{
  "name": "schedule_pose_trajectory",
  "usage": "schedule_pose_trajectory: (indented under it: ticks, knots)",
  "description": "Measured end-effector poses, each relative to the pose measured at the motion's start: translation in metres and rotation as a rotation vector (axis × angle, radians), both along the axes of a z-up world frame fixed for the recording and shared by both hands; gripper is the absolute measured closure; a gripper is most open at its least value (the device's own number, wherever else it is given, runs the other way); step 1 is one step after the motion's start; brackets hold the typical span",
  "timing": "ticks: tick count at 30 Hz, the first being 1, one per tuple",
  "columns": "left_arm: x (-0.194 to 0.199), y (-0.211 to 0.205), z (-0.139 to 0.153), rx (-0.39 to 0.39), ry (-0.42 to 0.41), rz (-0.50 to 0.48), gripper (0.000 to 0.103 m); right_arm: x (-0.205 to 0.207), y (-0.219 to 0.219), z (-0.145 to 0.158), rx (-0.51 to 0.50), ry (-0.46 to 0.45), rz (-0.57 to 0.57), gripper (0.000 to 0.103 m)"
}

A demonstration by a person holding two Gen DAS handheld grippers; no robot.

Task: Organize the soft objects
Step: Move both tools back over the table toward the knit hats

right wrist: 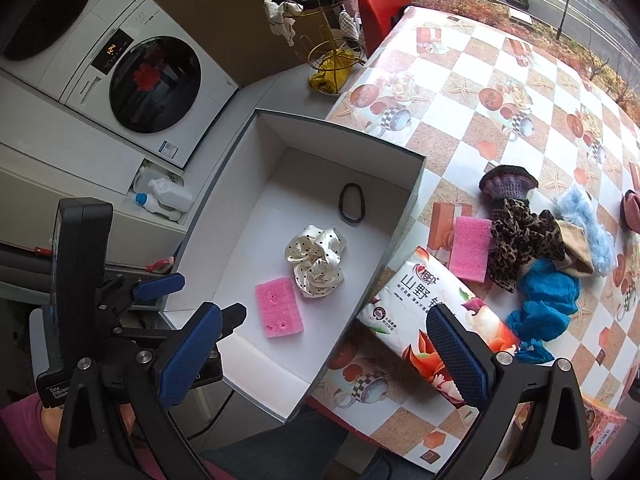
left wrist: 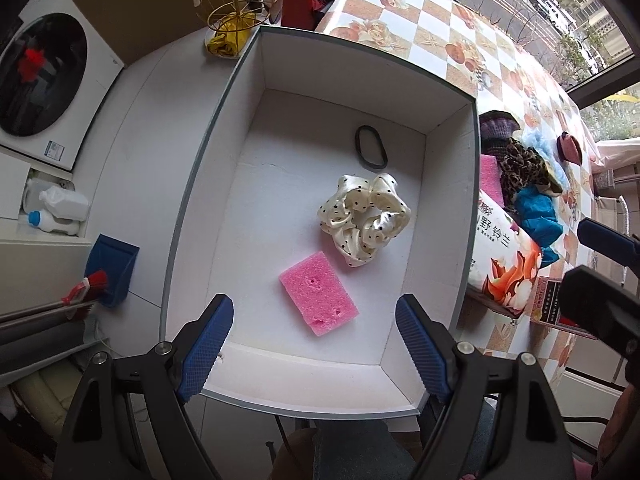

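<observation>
A white box (left wrist: 452, 208) (right wrist: 400, 216) holds a pink sponge (left wrist: 317, 298) (right wrist: 279, 307), a cream polka-dot scrunchie (left wrist: 365, 218) (right wrist: 316, 261) and a black hair tie (left wrist: 371, 147) (right wrist: 351, 203). My left gripper (left wrist: 314, 344) is open and empty above the box's near edge. My right gripper (right wrist: 324, 356) is open and empty over the box's near right wall. On the table lie a second pink sponge (right wrist: 469, 253), a leopard scrunchie (right wrist: 520, 240), a blue cloth (right wrist: 544, 300) and a tissue pack (right wrist: 432, 312).
A light blue fluffy piece (right wrist: 588, 224), a purple knitted piece (right wrist: 508, 186) and a pink item (right wrist: 632, 208) lie on the checkered tablecloth (right wrist: 480, 80). A gold wire stand (right wrist: 328, 52) stands behind the box. A washing machine (right wrist: 140, 80) is at the left.
</observation>
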State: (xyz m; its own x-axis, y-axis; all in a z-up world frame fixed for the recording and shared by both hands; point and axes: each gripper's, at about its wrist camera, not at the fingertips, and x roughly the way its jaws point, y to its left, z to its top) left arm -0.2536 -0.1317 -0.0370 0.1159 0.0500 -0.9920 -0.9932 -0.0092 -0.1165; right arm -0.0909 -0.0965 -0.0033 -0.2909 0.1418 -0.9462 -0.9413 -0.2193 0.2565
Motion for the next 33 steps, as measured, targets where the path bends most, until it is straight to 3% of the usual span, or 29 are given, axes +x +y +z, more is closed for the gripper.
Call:
schedule_pose_trajectory:
  ticks: [7,18,25,33]
  knots:
    - [0.047,0.013,0.009,-0.009,-0.007,-0.117,0.017,0.054,-0.018,0.015,0.004,0.035,-0.138,0.0]
    - [0.161,0.04,0.027,-0.006,-0.047,-0.295,0.017,0.189,-0.048,0.058,0.033,0.063,-0.366,0.0]
    - [0.211,0.072,0.018,-0.024,-0.012,-0.282,0.017,0.276,-0.043,0.059,0.021,0.053,-0.46,0.0]
    - [0.236,0.144,-0.001,-0.035,0.035,-0.181,0.017,0.349,-0.002,0.035,-0.017,-0.024,-0.451,0.0]
